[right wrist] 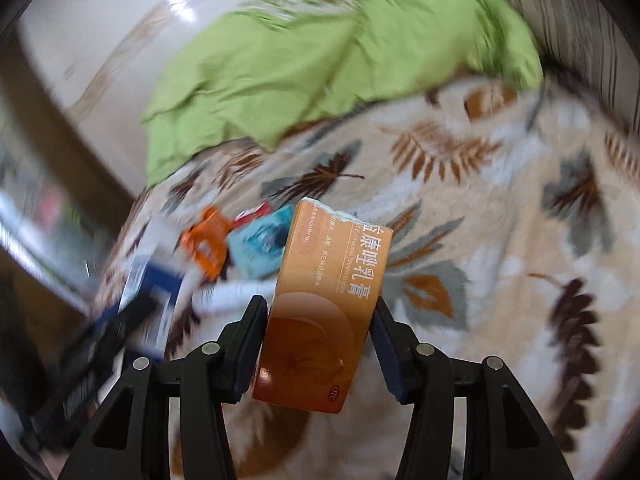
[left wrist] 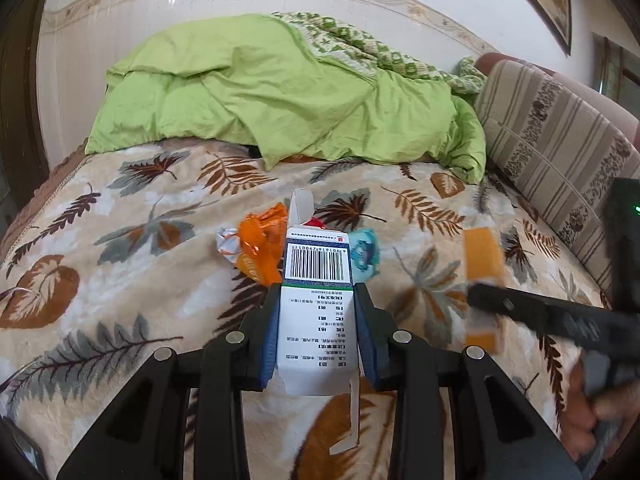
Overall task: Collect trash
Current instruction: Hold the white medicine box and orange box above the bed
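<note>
Both grippers loaded over the leaf-print blanket (left wrist: 120, 264). Left gripper (left wrist: 318, 320) closed onto a white and blue carton (left wrist: 316, 304), barcode face up, fingers pressing its two long sides; both end flaps hang open, so the box looks empty and light, and the side grip probably keeps it from folding flat. Right gripper (right wrist: 320, 332) closed likewise on an orange ointment box (right wrist: 320, 308), held slightly tilted, its far end torn open. Right view is smeared by motion; detail on its left side cannot be read. Remaining trash sits on the blanket just beyond the white carton: a crumpled orange wrapper (left wrist: 262, 244) to its left, a teal packet (left wrist: 364, 254) to its right, a scrap of red packaging (left wrist: 316, 223) behind the carton's far end, mostly hidden. Green quilt (left wrist: 280, 92) heaped well beyond the carton. No bin or bag visible. Judgement: two pieces lifted, cluster not yet collected.
</note>
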The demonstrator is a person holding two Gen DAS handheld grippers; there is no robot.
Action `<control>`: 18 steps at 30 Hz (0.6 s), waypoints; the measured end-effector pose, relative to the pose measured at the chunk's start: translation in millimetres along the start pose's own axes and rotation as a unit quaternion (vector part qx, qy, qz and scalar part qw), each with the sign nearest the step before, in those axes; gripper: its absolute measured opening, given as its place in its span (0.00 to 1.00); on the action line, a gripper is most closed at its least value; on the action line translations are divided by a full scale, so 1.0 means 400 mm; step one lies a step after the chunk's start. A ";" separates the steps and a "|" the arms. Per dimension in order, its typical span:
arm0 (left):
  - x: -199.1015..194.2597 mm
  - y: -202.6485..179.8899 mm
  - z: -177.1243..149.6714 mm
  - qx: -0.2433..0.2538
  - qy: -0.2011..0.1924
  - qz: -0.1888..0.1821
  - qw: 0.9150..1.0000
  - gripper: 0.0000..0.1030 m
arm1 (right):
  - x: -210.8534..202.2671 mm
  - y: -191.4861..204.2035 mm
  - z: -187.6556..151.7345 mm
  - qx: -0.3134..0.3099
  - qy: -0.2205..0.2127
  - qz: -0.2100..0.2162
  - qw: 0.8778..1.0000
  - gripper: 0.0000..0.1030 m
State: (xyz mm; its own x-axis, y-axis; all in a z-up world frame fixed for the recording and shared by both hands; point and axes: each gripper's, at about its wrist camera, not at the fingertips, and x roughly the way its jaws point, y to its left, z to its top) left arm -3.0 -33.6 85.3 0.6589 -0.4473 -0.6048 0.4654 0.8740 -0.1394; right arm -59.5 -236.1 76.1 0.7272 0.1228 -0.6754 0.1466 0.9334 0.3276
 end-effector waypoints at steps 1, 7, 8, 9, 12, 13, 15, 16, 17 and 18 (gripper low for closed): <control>-0.005 -0.011 -0.005 0.006 -0.001 0.003 1.000 0.31 | -0.024 0.007 -0.018 -0.015 -0.009 -0.004 1.000 0.54; -0.057 -0.062 -0.032 0.021 -0.015 0.018 0.999 0.31 | -0.105 0.019 -0.067 -0.048 -0.040 -0.011 0.998 0.54; -0.074 -0.066 -0.040 0.016 -0.018 0.018 1.000 0.31 | -0.118 0.020 -0.075 -0.052 -0.045 -0.012 0.998 0.54; -0.086 -0.068 -0.046 0.012 -0.019 0.018 1.000 0.31 | -0.132 0.023 -0.085 -0.056 -0.049 -0.013 0.997 0.54; -0.131 -0.075 -0.070 -0.003 -0.021 0.022 1.000 0.31 | -0.161 0.022 -0.107 -0.058 -0.058 -0.007 0.997 0.54; -0.144 -0.078 -0.080 -0.006 -0.020 0.024 0.999 0.31 | -0.169 0.021 -0.113 -0.059 -0.059 -0.006 0.996 0.54; -0.174 -0.090 -0.103 -0.004 -0.020 0.038 0.999 0.31 | -0.182 0.020 -0.128 -0.060 -0.060 -0.002 0.996 0.54; -0.191 -0.098 -0.117 -0.002 -0.020 0.043 0.999 0.31 | -0.186 0.019 -0.134 -0.060 -0.059 -0.001 0.996 0.54; -0.205 -0.106 -0.130 0.000 -0.020 0.047 0.999 0.31 | -0.192 0.017 -0.141 -0.061 -0.059 0.000 0.996 0.54; -0.220 -0.114 -0.145 0.001 -0.019 0.053 0.998 0.31 | -0.198 0.017 -0.148 -0.061 -0.059 0.000 0.996 0.54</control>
State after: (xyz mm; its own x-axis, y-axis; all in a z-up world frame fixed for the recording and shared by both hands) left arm -116.5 -23.2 99.4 0.7268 -0.3589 -0.5856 0.3923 0.9168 -0.0749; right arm -156.0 -219.6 92.6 0.8019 0.0901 -0.5906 0.0681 0.9684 0.2401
